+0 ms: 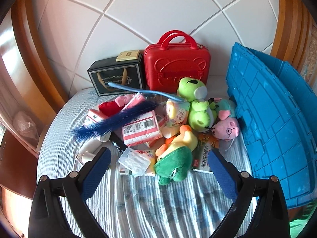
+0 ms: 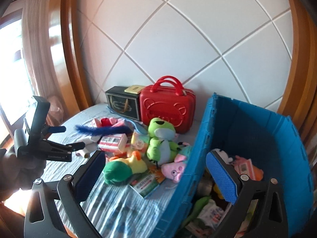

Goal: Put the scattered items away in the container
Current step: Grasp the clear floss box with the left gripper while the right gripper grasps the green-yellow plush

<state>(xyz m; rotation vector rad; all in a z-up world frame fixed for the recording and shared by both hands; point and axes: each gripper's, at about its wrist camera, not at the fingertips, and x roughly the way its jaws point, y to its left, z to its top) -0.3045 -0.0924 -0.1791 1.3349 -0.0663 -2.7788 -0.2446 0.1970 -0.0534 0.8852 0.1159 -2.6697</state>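
Note:
A heap of items lies on the striped bed: a green frog plush (image 1: 195,103) (image 2: 160,138), a duck plush with green hat (image 1: 176,154) (image 2: 122,167), a pink pig plush (image 1: 227,127) (image 2: 174,168), pink tissue packs (image 1: 139,128) (image 2: 112,141), a blue feather duster (image 1: 111,122) (image 2: 101,130) and a clear box (image 1: 134,161). The blue crate (image 1: 277,130) (image 2: 257,138) stands to the right and holds several items. My left gripper (image 1: 158,170) (image 2: 67,137) is open and empty, just before the heap. My right gripper (image 2: 154,178) is open and empty, straddling the crate's near wall.
A red case (image 1: 176,67) (image 2: 168,109) and a black gift box (image 1: 116,77) (image 2: 122,103) stand against the white padded headboard (image 1: 158,10). A wooden frame (image 1: 29,59) curves along the left, with a curtain (image 2: 35,49) beyond. A green packet (image 2: 146,184) lies by the crate.

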